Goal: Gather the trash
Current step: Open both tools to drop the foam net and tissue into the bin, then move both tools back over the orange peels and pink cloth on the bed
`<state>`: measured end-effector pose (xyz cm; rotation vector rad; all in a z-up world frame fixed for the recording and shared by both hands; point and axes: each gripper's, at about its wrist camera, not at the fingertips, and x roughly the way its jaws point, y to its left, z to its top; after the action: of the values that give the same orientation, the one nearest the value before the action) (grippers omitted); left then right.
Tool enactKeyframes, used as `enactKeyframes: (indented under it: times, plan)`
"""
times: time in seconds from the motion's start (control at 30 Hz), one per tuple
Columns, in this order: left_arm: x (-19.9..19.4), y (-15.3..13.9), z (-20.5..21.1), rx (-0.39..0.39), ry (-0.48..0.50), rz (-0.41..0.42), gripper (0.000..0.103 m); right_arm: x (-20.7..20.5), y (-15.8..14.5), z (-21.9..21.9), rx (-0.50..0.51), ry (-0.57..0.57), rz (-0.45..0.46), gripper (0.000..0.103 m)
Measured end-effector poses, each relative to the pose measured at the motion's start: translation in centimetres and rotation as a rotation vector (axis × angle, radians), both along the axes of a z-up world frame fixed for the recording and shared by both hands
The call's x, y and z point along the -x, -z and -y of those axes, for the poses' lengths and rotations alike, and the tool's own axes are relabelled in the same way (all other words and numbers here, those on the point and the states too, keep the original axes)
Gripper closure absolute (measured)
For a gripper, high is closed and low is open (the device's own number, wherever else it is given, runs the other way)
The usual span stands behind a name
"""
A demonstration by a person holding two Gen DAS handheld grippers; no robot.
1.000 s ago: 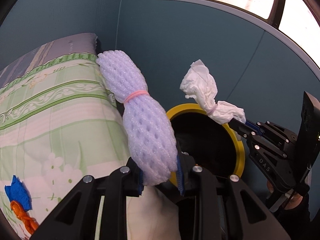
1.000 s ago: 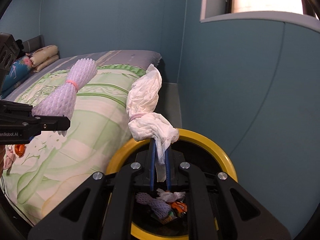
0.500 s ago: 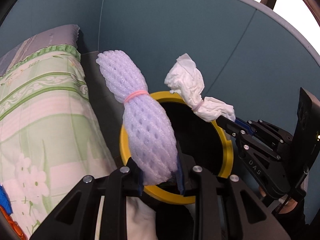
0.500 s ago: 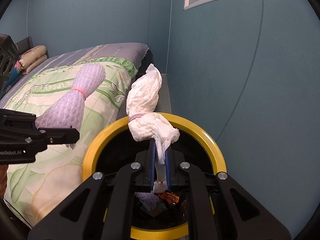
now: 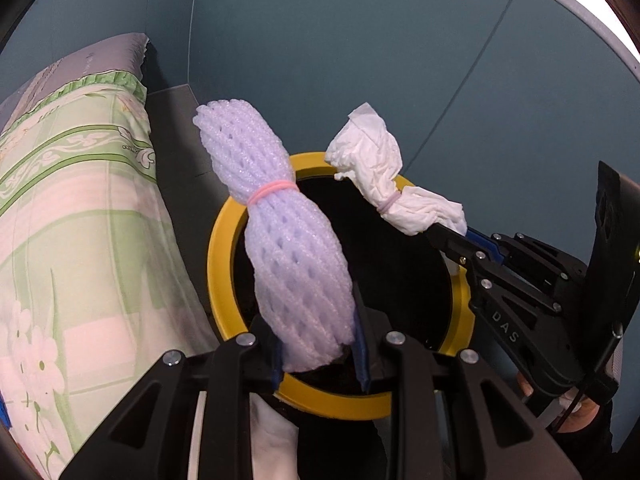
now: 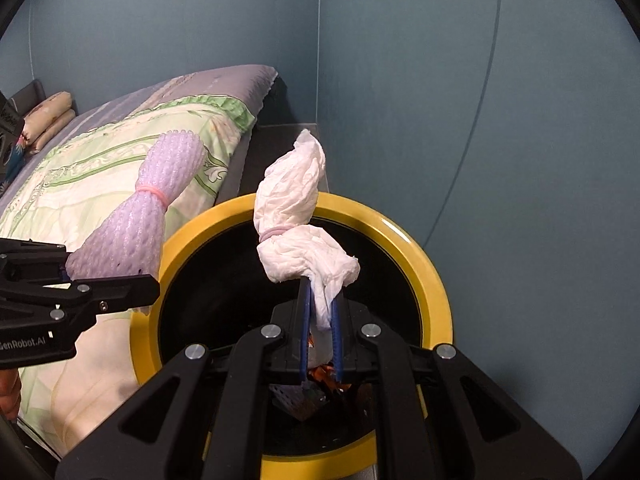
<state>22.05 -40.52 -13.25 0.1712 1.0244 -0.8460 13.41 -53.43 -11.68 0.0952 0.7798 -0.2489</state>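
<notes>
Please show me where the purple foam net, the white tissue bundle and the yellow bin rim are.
purple foam net [image 5: 296, 280], left wrist view, lower bulge.
white tissue bundle [image 6: 292, 192], right wrist view, upper half.
yellow bin rim [image 6: 424, 272], right wrist view, right side.

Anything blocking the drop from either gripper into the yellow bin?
Nothing visible. The foam net bundle and tissue wad both hang over the open mouth of the bin; only earlier trash lies at its bottom.
</notes>
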Motion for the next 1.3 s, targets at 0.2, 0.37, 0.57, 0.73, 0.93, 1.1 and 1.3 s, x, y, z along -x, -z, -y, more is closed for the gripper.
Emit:
enactKeyframes:
  times: [0.2,0.37,0.57,0.73,0.93,1.1,1.3]
  plan:
    - [-0.3,0.4,0.2,0.003,0.001,-0.002,0.077,-0.4,0.4,0.2,0.003,0.018,-0.012,0.094]
    - [-0.4,0.1,-0.2,0.007,-0.015,0.005,0.065,-0.9,0.7,0.6,0.007,0.033,-0.027,0.092]
    - [-0.7,-0.4,-1.2,0.028,-0.060,0.011,0.041,-1.1,1.2,1.0,-0.003,0.056,-0.032,0.066]
    - [-1.2,-1.1,-2.3,0.046,-0.085,0.027,0.031,-1.2,1.2,1.7,-0.006,0.082,-0.035,0.065]
    - [-2.2,-2.0,-5.3,0.057,-0.147,0.055,0.023,-0.8,0.2,1.2,0.034,0.080,-0.008,0.057]
    - [-2.4,-3.0,-8.8,0.050,-0.199,0.093,0.017,-1.2,-0.7,-0.6,0.058,0.041,0.016,0.050]
    - [-2.9,-4.9,-14.8,0.067,-0.285,0.130,0.012,-2.0,-2.0,-3.4,0.068,-0.024,0.045,0.043]
